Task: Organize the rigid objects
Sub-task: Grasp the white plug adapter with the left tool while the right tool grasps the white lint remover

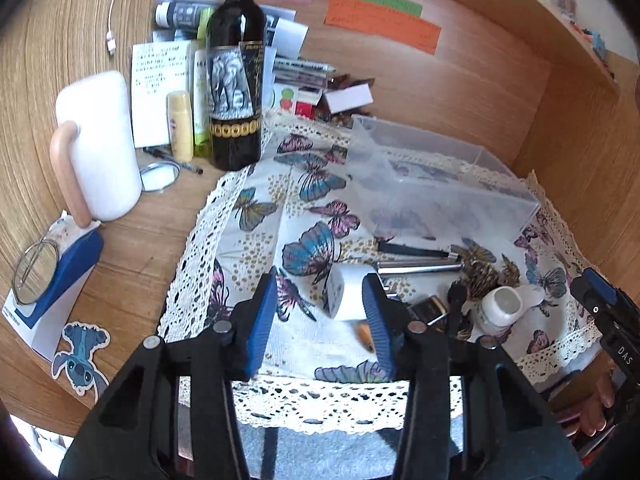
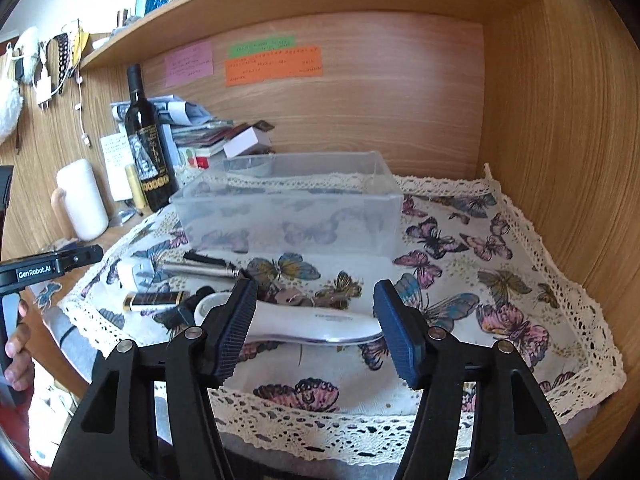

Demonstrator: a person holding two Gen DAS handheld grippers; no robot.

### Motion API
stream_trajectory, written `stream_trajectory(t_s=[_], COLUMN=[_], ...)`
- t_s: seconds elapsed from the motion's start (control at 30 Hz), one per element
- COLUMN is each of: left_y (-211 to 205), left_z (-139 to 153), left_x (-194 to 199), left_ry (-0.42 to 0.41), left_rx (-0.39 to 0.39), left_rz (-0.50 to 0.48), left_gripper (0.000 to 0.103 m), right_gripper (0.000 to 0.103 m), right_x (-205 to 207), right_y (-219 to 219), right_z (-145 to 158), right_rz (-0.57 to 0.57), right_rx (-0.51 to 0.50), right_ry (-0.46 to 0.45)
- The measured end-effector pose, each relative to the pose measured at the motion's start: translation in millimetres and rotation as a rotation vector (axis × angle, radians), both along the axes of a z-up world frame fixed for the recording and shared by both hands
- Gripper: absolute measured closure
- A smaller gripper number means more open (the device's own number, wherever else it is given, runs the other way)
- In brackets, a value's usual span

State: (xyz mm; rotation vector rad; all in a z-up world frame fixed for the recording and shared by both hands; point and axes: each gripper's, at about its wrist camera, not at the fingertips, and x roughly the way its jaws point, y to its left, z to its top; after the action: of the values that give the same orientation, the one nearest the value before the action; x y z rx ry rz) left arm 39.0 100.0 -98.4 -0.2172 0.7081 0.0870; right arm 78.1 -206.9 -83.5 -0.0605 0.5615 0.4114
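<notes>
A clear plastic bin [image 1: 440,184] [image 2: 292,208] stands empty on the butterfly cloth [image 1: 304,344] [image 2: 480,280]. In front of it lie a white charger block [image 1: 346,294] [image 2: 132,270], a silver pen [image 1: 420,268] [image 2: 196,269], a black-gold tube [image 2: 154,300] and a white handheld device [image 2: 304,324] [image 1: 504,302]. My left gripper [image 1: 320,314] is open, its fingers just short of the charger block. My right gripper [image 2: 316,326] is open, with the white device lying across the gap just beyond its tips.
A wine bottle [image 1: 236,80] [image 2: 144,148], a white mug [image 1: 100,148] [image 2: 82,200], bottles, papers and small boxes crowd the desk's left rear. Glasses on a blue-white box [image 1: 48,280] sit at the left. Wooden walls close the back and right; a shelf [image 2: 304,4] hangs above.
</notes>
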Motion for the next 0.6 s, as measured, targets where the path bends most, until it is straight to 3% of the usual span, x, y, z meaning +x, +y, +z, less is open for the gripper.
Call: stream_trajectory(t_s=[0.33, 0.5, 0.6], left_y=[-14, -15, -17], left_z=[-12, -21, -26], left_x=[23, 41, 49], left_ry=[0.109, 0.17, 0.187], left_rx=[-0.053, -0.067, -0.079], left_rz=[-0.124, -0.138, -0.151], left_gripper=[0.06, 0.06, 0.06], right_gripper=[0.044, 0.02, 0.016], right_x=[1, 4, 5], right_y=[21, 37, 46], right_z=[-31, -35, -32], right_rz=[0.077, 0.097, 0.102], right_rx=[-0.032, -0.084, -0.156], right_ry=[0.136, 0.139, 0.088])
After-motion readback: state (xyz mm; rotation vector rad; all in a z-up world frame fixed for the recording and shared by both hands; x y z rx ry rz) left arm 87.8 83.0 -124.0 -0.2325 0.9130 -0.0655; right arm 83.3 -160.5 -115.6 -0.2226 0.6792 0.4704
